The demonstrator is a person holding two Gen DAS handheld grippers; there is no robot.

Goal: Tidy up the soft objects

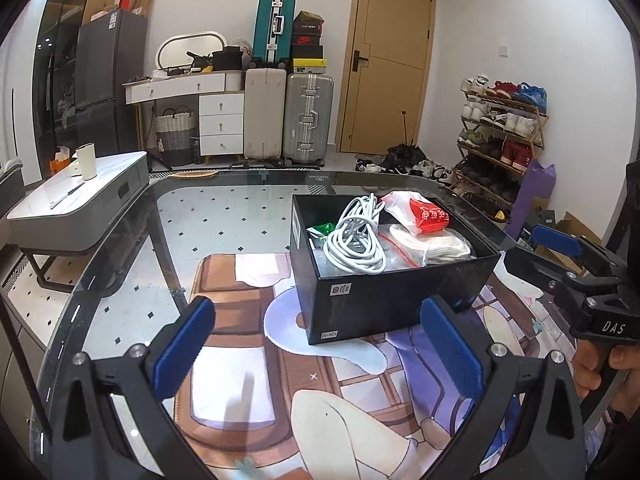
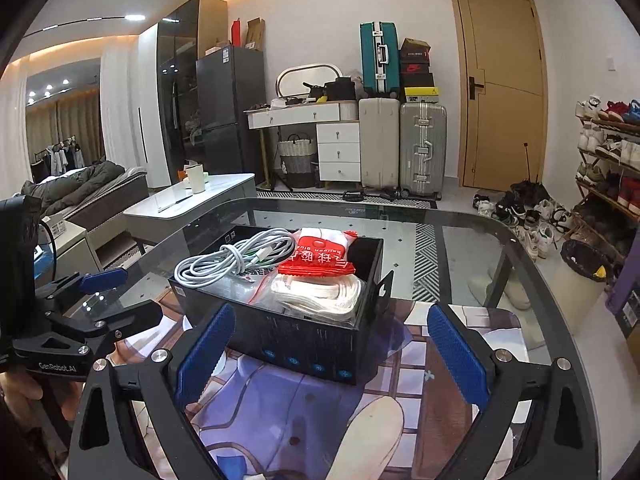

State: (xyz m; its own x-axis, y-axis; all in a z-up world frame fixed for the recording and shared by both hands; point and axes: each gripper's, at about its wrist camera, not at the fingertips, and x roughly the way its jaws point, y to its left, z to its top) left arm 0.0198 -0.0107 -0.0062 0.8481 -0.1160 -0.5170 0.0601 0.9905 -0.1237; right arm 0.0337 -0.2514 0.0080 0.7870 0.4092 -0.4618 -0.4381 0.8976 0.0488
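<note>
Left wrist view: the black box (image 1: 394, 280) on the glass table (image 1: 240, 200) holds the white cable coil (image 1: 358, 236) and red packet (image 1: 430, 216) — both grippers, left gripper (image 1: 316, 344) and right gripper (image 2: 332, 348), stand wide open and empty. Best to check that nothing overhangs the rim.

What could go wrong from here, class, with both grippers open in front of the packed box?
The white cable coil is heaped above the black box rim, so a loop might snag a finger and drag out. The red packet lies loosely on top and could slide off if nudged.

Green packet (image 1: 322, 229) mostly buried under the white cable (image 1: 356, 236) — label unreadable.
</note>
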